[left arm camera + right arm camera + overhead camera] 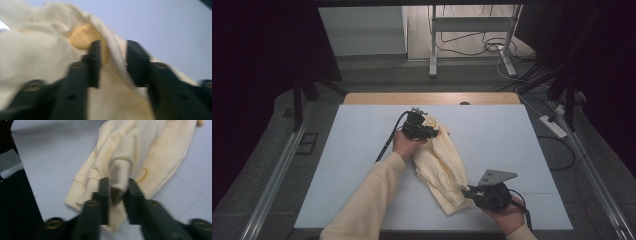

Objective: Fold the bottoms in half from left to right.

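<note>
A pale yellow garment (439, 165) lies crumpled in a long strip on the white mat (512, 135). My left gripper (431, 131) is at the garment's far end. In the left gripper view my left gripper (113, 50) is shut on a fold of the garment (37, 57), with cloth running between the jaws. My right gripper (466, 191) is at the garment's near end, by the ribbed hem. The right gripper view has my right gripper (117, 185) shut on a bunched ridge of the garment (155, 152), beside a cuff.
The mat covers a wooden table (432, 98) whose far edge shows. A metal stand (433, 55) and loose cables are on the floor beyond it. A power strip (553, 126) lies on the floor at the right. Dark curtains hang at both sides.
</note>
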`<state>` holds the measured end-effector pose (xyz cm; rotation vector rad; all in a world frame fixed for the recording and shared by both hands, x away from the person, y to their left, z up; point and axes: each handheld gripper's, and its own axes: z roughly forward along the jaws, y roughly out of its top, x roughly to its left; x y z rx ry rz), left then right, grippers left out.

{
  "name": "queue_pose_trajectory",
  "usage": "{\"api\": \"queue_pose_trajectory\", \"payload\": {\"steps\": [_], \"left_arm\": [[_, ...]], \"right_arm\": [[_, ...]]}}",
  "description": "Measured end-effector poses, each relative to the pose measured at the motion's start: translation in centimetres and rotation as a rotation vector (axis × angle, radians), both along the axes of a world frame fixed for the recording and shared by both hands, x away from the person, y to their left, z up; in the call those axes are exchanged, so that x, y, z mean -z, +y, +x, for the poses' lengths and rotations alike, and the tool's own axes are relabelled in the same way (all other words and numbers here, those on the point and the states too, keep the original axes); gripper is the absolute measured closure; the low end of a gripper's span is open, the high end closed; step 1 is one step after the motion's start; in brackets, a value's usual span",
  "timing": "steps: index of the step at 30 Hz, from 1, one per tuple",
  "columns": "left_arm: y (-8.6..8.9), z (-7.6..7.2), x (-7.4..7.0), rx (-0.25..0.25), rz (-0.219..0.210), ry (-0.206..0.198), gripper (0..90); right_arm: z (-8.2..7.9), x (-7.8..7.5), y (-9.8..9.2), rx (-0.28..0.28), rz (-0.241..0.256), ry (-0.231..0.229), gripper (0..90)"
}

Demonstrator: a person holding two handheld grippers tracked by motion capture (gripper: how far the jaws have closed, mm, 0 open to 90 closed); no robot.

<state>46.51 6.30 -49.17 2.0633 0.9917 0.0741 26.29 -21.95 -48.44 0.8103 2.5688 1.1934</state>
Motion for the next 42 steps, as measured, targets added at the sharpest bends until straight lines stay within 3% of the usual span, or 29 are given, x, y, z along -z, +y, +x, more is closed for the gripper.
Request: {"api": "queue_pose_trajectory", "payload": {"steps": [3, 9, 13, 21, 27, 31, 42], "left_arm": [[0.8, -0.7, -0.9, -0.009, -0.030, -0.021, 39.9], [2.7, -2.1, -1.5, 0.009, -0.025, -0.051, 36.2], [3.6, -3.5, -1.9, 0.037, -0.014, -0.072, 38.2], [5.2, -6.5, -2.0, 0.062, 0.000, -0.096, 36.8], [5.8, -7.9, -1.2, 0.070, 0.004, -0.091, 36.2], [6.4, -8.9, -0.9, 0.073, -0.022, -0.077, 35.9], [7.7, -11.1, -0.5, 0.060, 0.004, -0.098, 34.3]], "right_arm": [[0.2, 0.0, -0.1, 0.014, 0.000, -0.008, 50.7], [0.5, -0.3, 0.0, 0.028, 0.017, -0.067, 38.6], [0.9, -0.6, -0.2, 0.045, 0.042, -0.077, 38.5], [2.2, -0.7, -0.6, 0.075, 0.046, -0.073, 38.5], [3.0, -0.7, -0.8, 0.079, 0.036, -0.073, 38.9], [3.5, -0.6, -0.7, 0.082, 0.029, -0.078, 40.0], [4.5, -0.6, -0.3, 0.082, -0.012, -0.097, 40.8]]}}
